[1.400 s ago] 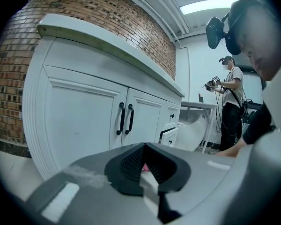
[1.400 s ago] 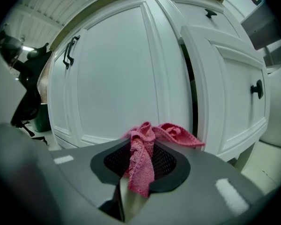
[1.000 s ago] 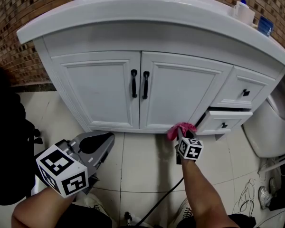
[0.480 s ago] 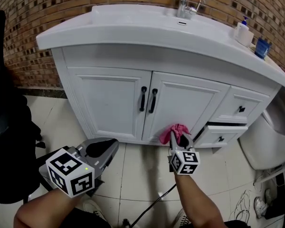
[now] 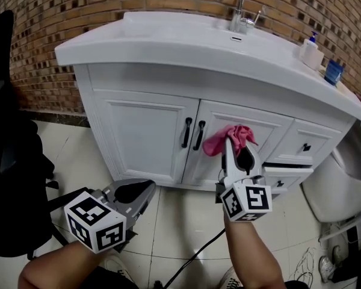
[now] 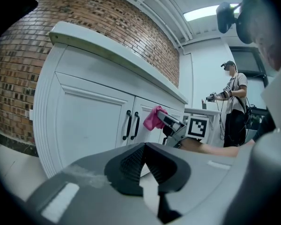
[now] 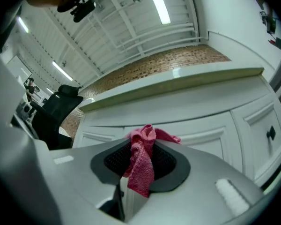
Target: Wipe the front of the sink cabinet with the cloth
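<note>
Pink cloth (image 7: 141, 165) is pinched between the fingers (image 7: 113, 159) of the right gripper (image 5: 231, 142), with a tuft bunched beyond their tips and a tail hanging between the pads. The tuft lies at the upper part of the right-hand door of the sink cabinet (image 5: 145, 138), just right of the black handles (image 5: 193, 133); contact looks likely, not certain. Wiping seems under way; the next move calls for steady pressure and sweeps across the panels. The cloth's long axis runs along the fingers, pointing far toward the door. The left gripper (image 5: 145, 189) hangs low near the floor, fingers together, empty
</note>
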A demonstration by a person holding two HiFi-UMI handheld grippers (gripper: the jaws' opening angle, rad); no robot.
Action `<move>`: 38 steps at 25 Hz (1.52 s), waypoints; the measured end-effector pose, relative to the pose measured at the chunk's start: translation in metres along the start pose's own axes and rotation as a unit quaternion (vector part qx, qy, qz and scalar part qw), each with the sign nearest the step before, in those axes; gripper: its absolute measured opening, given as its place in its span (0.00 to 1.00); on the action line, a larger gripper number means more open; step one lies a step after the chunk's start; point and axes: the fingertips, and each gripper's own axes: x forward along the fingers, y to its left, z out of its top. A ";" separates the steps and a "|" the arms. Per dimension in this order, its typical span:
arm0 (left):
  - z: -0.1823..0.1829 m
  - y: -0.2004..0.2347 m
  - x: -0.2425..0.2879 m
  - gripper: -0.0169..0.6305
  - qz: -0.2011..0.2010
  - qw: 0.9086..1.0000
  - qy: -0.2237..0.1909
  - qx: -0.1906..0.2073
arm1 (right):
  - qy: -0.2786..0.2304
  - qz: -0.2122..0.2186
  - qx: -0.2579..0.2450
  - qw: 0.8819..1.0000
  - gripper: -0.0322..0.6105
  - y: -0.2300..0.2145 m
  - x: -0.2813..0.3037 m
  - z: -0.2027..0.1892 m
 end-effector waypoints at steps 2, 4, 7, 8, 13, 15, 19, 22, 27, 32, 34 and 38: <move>0.001 0.000 -0.001 0.04 0.002 1.000 0.000 -0.002 | -0.019 0.002 -0.011 1.000 0.22 0.003 0.010 0.022; 0.001 0.001 -0.001 0.04 0.004 1.000 0.001 -0.001 | -0.030 -0.002 -0.008 1.000 0.22 0.002 0.022 0.035; 0.000 0.000 0.001 0.04 0.004 1.000 0.001 0.000 | -0.034 -0.016 0.007 0.999 0.22 -0.004 0.038 0.044; 0.000 -0.001 0.003 0.04 0.003 1.000 0.000 -0.001 | -0.036 -0.019 0.008 0.999 0.22 -0.005 0.042 0.046; -0.006 -0.003 0.004 0.04 0.004 1.000 0.008 0.004 | -0.043 -0.035 -0.011 0.998 0.22 -0.011 0.054 0.050; -0.008 0.000 0.002 0.04 0.006 1.000 0.010 0.002 | -0.043 -0.037 -0.029 0.998 0.22 -0.009 0.056 0.048; -0.006 0.001 0.000 0.04 0.007 1.000 0.010 -0.002 | -0.036 -0.038 -0.078 0.996 0.22 -0.009 0.053 0.039; -0.011 -0.001 0.001 0.04 0.002 1.000 0.017 0.001 | -0.028 -0.042 -0.080 0.996 0.22 -0.011 0.048 0.026; -0.018 -0.001 0.006 0.04 0.000 1.000 0.026 0.003 | -0.013 -0.046 -0.090 0.995 0.22 -0.014 0.041 0.001; -0.015 0.002 0.005 0.04 0.005 1.000 0.023 -0.001 | 0.007 -0.045 -0.066 0.997 0.22 -0.022 0.034 -0.029; -0.013 0.004 0.004 0.04 0.006 1.000 0.020 -0.002 | 0.007 -0.044 -0.066 0.997 0.22 -0.023 0.032 -0.034; -0.014 0.004 0.004 0.04 0.005 1.000 0.020 -0.002 | 0.014 -0.046 -0.067 0.997 0.22 -0.023 0.028 -0.046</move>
